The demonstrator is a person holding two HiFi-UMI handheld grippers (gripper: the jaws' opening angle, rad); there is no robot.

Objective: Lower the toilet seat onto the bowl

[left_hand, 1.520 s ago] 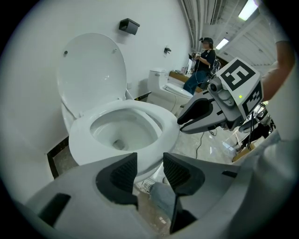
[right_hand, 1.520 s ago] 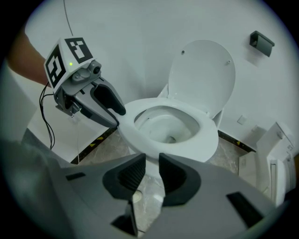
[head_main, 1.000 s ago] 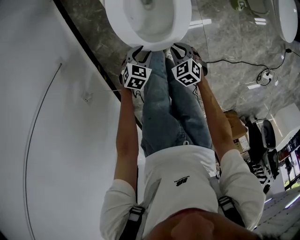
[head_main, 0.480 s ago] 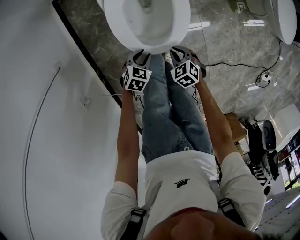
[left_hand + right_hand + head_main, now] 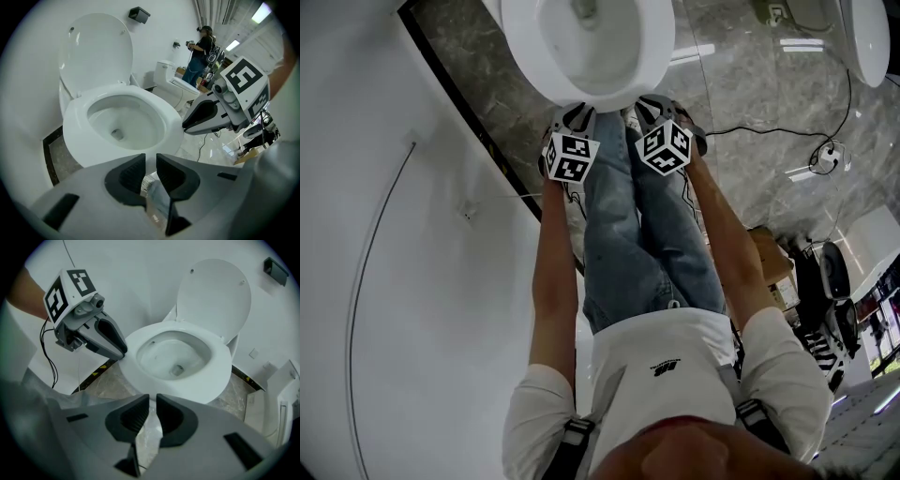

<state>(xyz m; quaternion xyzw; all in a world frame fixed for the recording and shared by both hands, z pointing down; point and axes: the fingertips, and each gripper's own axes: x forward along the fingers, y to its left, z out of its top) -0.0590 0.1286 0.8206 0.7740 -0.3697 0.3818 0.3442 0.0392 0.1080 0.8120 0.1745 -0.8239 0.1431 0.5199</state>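
Observation:
The white toilet (image 5: 649, 58) stands in front of me. Its lid (image 5: 98, 51) is upright against the wall, also in the right gripper view (image 5: 215, 296). A wide white ring (image 5: 75, 126) lies flat round the bowl opening (image 5: 220, 376). My left gripper (image 5: 570, 141) and right gripper (image 5: 667, 139) hang side by side just before the bowl's front edge, pointing steeply down. The left gripper's jaws (image 5: 151, 157) have just been closing and keep a narrow gap with nothing in it. So do the right gripper's jaws (image 5: 153, 398). Neither gripper touches the toilet.
A white wall (image 5: 394, 281) runs along the left. Cables (image 5: 825, 150) and a cardboard box (image 5: 773, 253) lie on the marble floor to the right. A second toilet (image 5: 173, 84) stands further back, and a person (image 5: 199, 51) beyond it. A black fixture (image 5: 139, 14) hangs on the wall.
Both marker cubes have shifted a little up the picture, closer to the bowl's front edge, as the hands sank. The toilet looks the same.

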